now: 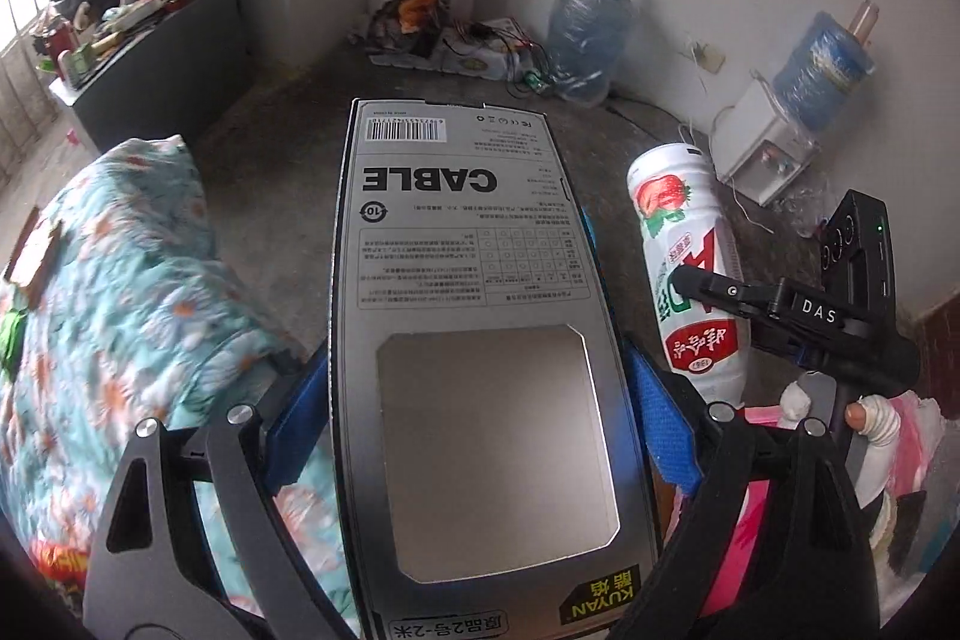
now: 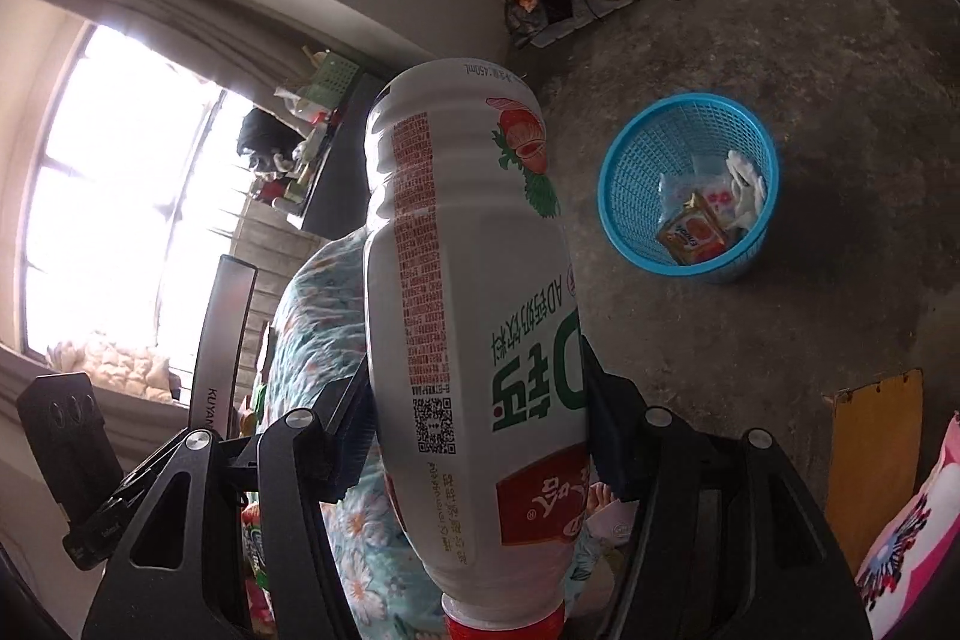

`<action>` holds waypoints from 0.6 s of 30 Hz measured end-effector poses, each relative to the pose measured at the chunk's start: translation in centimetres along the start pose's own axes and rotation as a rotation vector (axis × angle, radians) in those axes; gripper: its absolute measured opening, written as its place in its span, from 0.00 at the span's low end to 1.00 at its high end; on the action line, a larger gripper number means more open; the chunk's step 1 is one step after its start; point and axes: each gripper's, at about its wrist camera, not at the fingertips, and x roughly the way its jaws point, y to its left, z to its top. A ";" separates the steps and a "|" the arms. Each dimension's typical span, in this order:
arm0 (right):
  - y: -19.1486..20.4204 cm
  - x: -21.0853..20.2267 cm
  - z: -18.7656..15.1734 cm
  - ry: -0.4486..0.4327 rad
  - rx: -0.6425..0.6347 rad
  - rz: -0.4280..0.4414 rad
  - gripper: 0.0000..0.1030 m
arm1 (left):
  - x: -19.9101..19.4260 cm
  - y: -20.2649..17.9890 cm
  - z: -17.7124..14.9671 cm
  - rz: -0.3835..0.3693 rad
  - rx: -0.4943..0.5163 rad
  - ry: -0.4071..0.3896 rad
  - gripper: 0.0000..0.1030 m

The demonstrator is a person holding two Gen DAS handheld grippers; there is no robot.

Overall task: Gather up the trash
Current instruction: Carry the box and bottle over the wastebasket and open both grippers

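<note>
Only from right wrist, blue basket on floor, bottle clamped

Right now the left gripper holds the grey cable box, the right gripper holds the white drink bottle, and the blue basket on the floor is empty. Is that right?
Not quite: the blue basket already holds an orange carton and wrappers, as the right wrist view shows. The rest stands.

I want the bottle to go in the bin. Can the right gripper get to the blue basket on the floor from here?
Probably yes. The right gripper, shut on the white bottle, has bare concrete floor between it and the blue basket. The basket's top is open, with only a little trash at the bottom.
</note>
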 end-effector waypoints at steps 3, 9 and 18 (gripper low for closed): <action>-3.1 3.2 2.0 0.028 0.080 -0.010 0.57 | 6.4 -1.0 2.9 -0.041 0.009 0.068 0.83; -9.0 9.9 6.5 0.080 0.213 -0.056 0.57 | 18.0 -1.6 7.3 -0.051 -0.015 0.181 0.83; -14.9 17.6 13.3 0.047 0.295 -0.154 0.70 | 28.4 -0.7 12.0 -0.089 -0.118 0.188 0.85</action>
